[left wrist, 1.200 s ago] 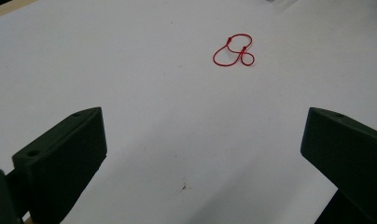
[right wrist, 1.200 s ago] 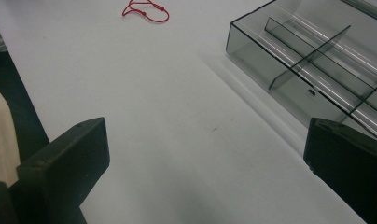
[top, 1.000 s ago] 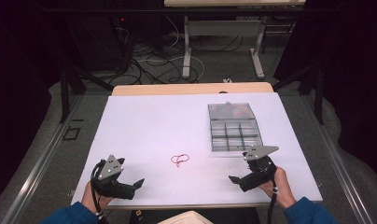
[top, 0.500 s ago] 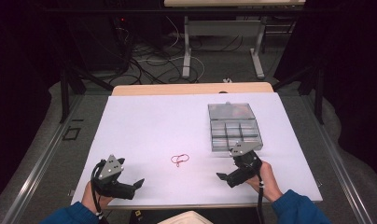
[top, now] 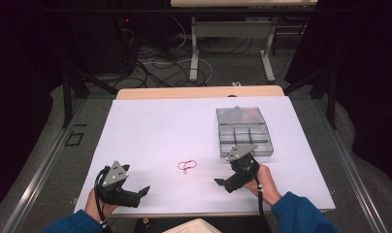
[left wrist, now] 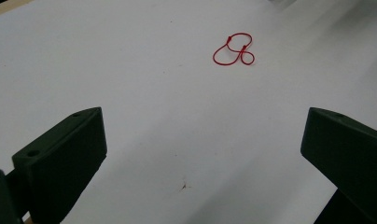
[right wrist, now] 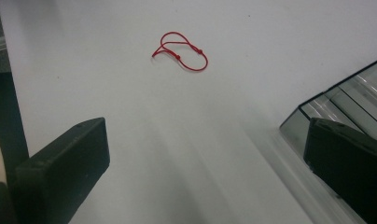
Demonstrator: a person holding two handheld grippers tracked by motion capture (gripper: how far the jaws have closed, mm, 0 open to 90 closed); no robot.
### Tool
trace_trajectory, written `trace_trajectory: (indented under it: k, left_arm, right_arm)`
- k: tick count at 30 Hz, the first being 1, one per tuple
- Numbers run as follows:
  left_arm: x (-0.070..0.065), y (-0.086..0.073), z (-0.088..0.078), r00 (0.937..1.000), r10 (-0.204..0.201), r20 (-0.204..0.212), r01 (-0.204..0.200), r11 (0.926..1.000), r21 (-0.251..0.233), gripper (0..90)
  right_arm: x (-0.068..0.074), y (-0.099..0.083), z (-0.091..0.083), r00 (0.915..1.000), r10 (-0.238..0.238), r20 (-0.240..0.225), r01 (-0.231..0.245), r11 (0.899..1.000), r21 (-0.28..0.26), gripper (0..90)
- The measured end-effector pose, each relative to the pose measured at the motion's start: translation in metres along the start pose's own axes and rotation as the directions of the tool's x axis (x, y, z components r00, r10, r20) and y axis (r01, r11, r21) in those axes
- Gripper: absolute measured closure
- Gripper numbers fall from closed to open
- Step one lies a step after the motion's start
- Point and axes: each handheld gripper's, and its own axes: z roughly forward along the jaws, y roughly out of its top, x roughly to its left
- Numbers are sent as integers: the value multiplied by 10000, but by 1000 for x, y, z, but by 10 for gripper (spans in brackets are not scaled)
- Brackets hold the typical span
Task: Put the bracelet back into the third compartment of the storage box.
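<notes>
Nearest the person, the left tongs [top: 144,191] sit low at about seven o'clock on the white tabletop [top: 155,131], their jaws spread wide and holding nothing; in the left gripper view the bare sheet lies between the two black jaws and the red string loop [left wrist: 233,48] rests well ahead, toward one o'clock of that view. The right tongs [top: 219,182] stand at about five o'clock on the tabletop, tipped toward the middle, jaws likewise wide apart and empty; the right gripper view looks past them to the string at about twelve o'clock, with a corner of the clear compartment box [right wrist: 345,100] just beside the right-hand jaw. The red string loop [top: 187,166] lies flat and slack near the centre of the near half of the tabletop, between the two tongs and touching neither, closer to the right one. Farther off, at about two o'clock, the compartment box [top: 243,131] sits with its lid shut as far as can be told; something pale and reddish shows through its far section, too blurred to name. As a judgement, the work is at its very start: the string is not yet grasped, and the approach, pick-up and whatever follows are all left.
</notes>
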Motion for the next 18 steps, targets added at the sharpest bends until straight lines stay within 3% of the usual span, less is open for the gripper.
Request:
trace_trajectory:
  k: [4,18]
  left_arm:
    - [0,0,0,10000,12,-18,-12,10000,5,3]
    - [1,0,1,10000,-29,22,29,10000,-32,3]
  right_arm:
    - [1,6,9,9996,-92,-280,94,9999,72,0]
    - [3,23,37,9980,-223,-597,240,9993,284,0]
